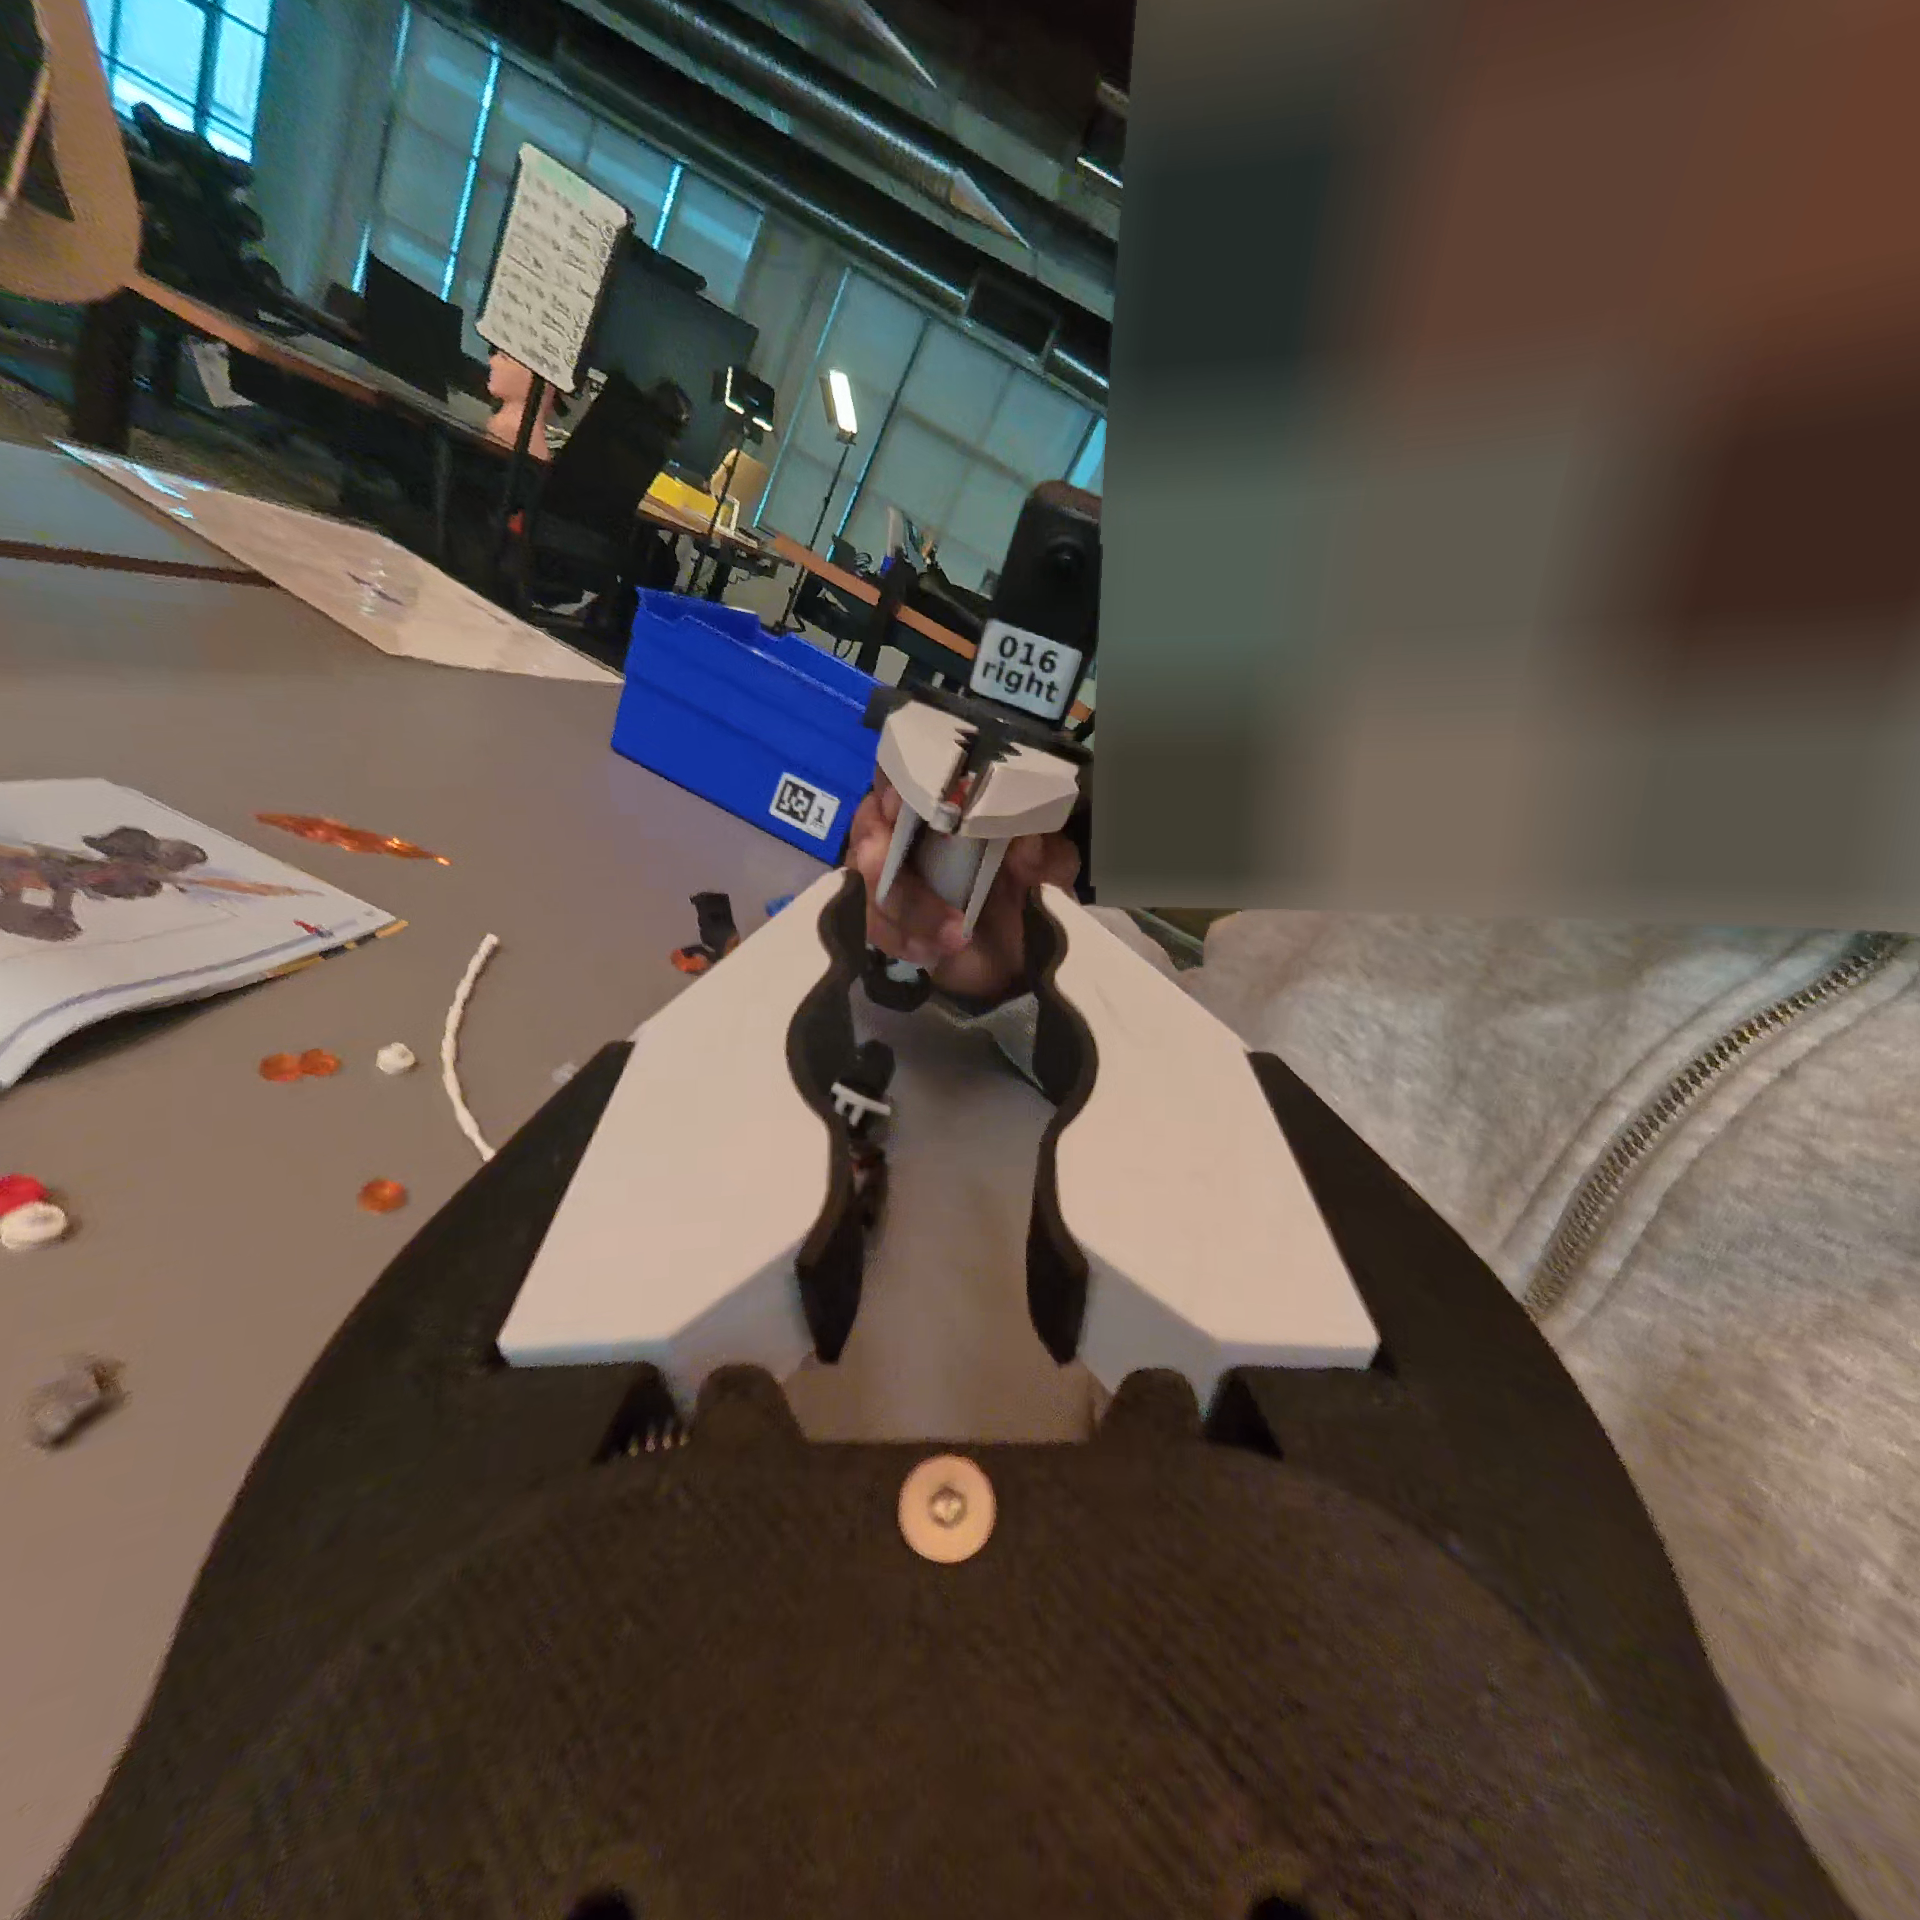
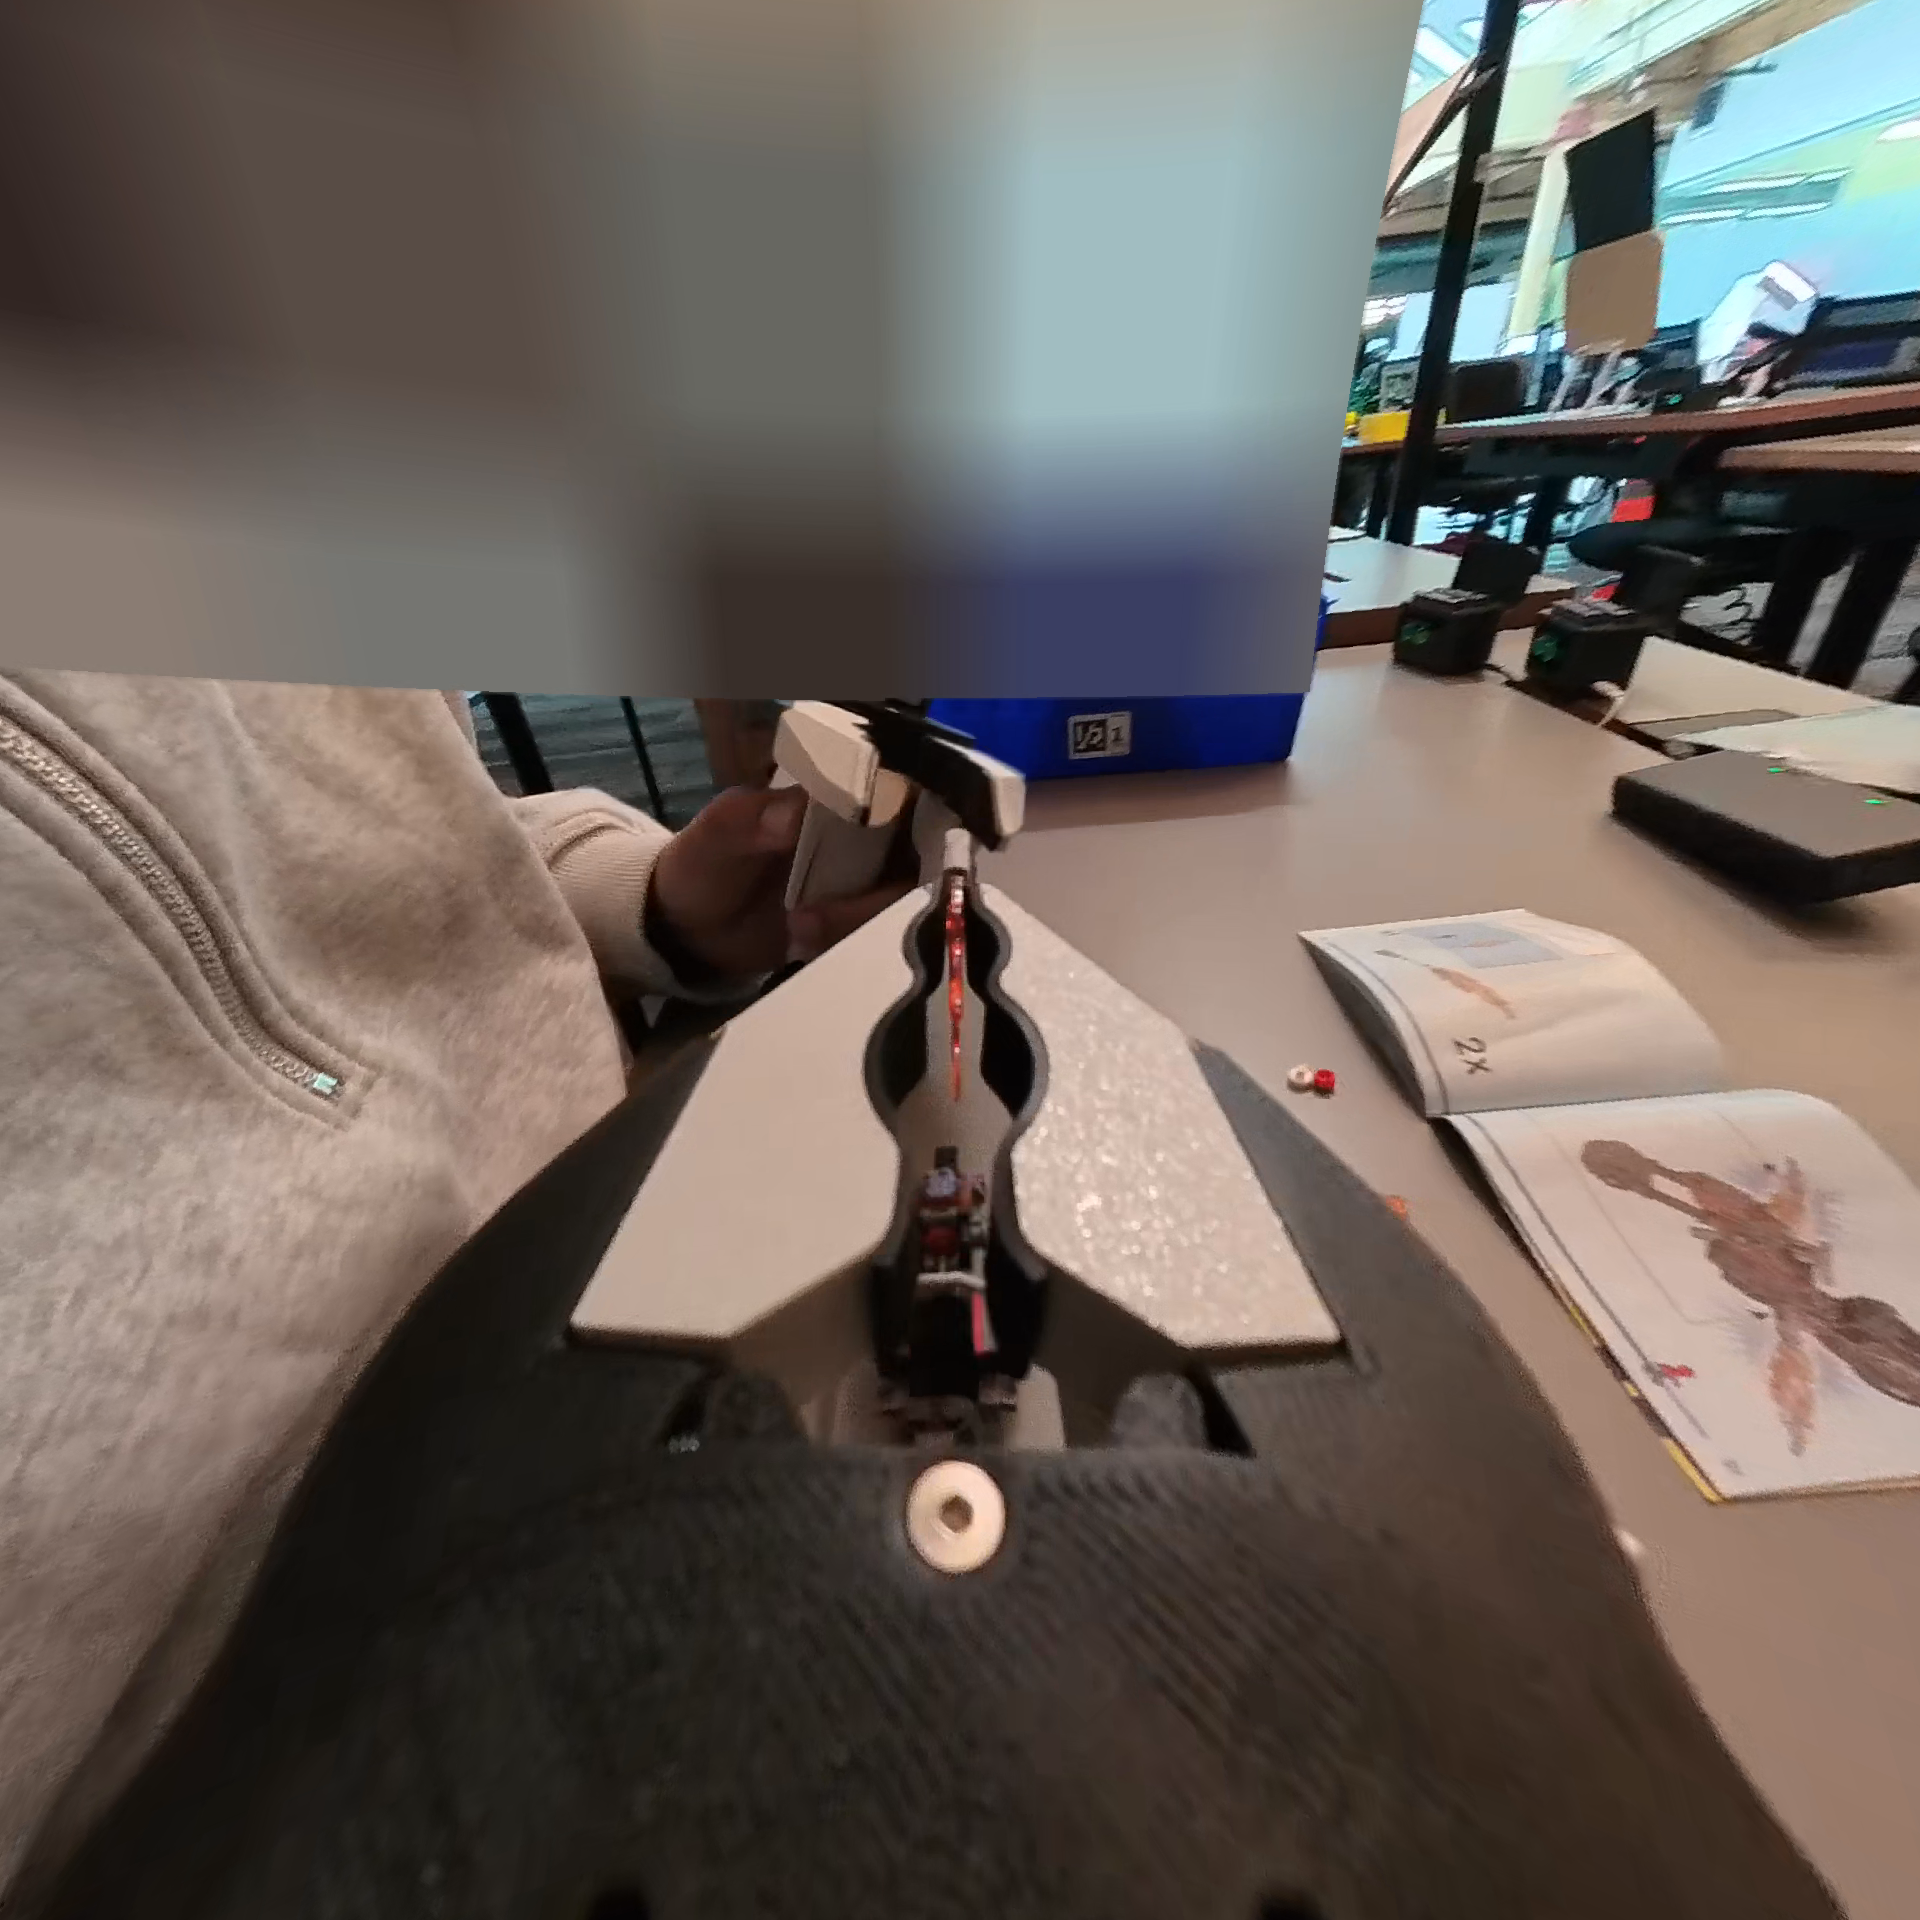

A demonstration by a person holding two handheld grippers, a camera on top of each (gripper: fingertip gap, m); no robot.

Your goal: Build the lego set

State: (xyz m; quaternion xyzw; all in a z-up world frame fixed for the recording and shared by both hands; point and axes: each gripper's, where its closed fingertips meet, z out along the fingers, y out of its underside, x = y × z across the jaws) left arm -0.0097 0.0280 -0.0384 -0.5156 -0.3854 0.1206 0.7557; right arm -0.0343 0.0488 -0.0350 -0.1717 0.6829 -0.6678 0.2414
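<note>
While both tongs are held up and point at each other over the grey table (image 1: pixel 312 727), the build looks only partly done. The right gripper (image 2: pixel 954 914) is squeezed narrow on a small lego build (image 2: pixel 951 1247) of dark red, black and white bits. A thin see-through orange flame piece (image 2: pixel 954 997) pokes out at its tip, toward 12 o'clock. The left gripper (image 1: pixel 940 935) has its jaws partly apart. A tiny black and white piece (image 1: pixel 862 1101) sits by its 9 o'clock pad, but I cannot tell if it is gripped or just resting there. I think these two parts are about to be joined. Lots is left to do, because loose bits lie at 9 o'clock in the left wrist view: flat orange round pieces (image 1: pixel 301 1065), a white string (image 1: pixel 457 1039), a red and white piece (image 1: pixel 26 1210) and a grey lump (image 1: pixel 68 1403). The open booklet (image 2: pixel 1662 1195) lies at 3 o'clock in the right wrist view and shows a brown creature, much bigger than what is built so far. As for writing, a small white tag (image 1: pixel 1023 670) on the far tongs has print. A blue bin (image 1: pixel 727 717) at 12 o'clock wears a black and white square sticker (image 1: pixel 805 805). A whiteboard (image 1: pixel 551 260) far back at 11 o'clock has handwriting, too small to make out. No brand name shows anywhere.
</note>
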